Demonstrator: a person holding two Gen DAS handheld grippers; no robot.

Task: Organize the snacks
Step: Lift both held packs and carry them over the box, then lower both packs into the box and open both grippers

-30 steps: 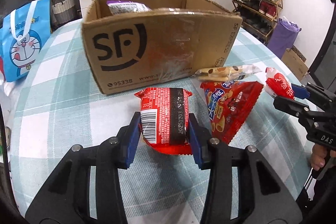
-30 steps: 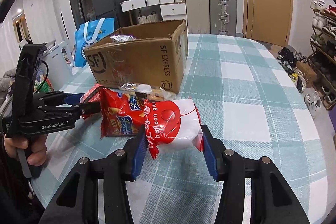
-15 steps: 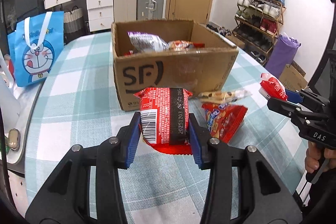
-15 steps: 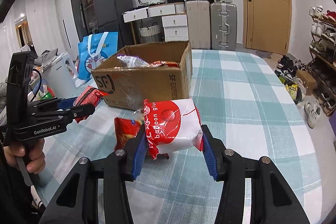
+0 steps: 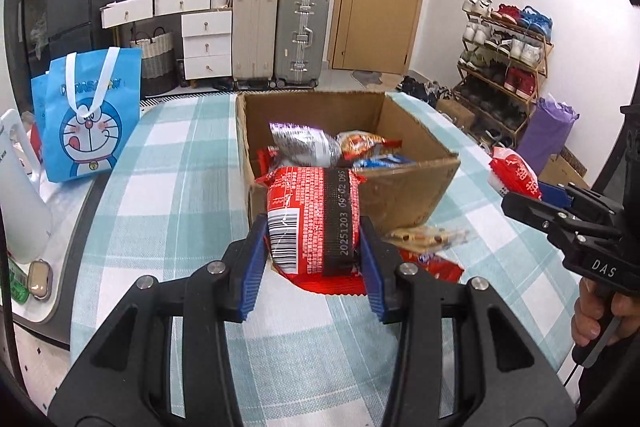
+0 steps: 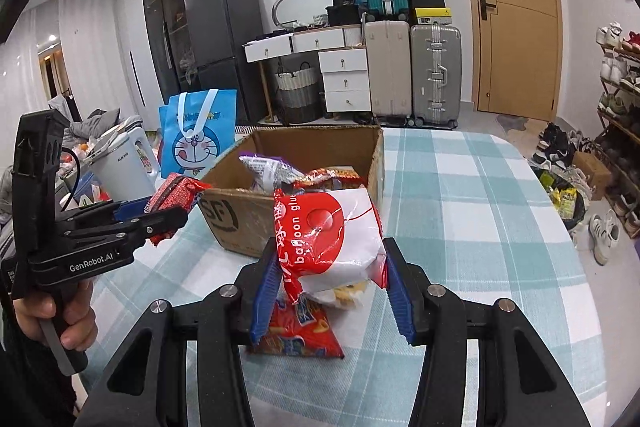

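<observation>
Both packets have risen since a moment ago, and I now look down into the open cardboard box (image 5: 400,183) instead of at its side. My left gripper (image 5: 314,251) is clamped on a red snack packet (image 5: 314,223), held in the air just short of the box's near wall. My right gripper (image 6: 332,283) is clamped on a red-and-white pouch (image 6: 332,239), above the table (image 6: 480,227) near the box's front corner. Two snacks, a red bag (image 6: 298,335) and a clear-wrapped bar (image 5: 424,239), lie on the cloth by the box. Both held packs look light, puffy and crinkly, probably slippery; I judge a mid-body squeeze safest, gentle enough not to crush the contents.
</observation>
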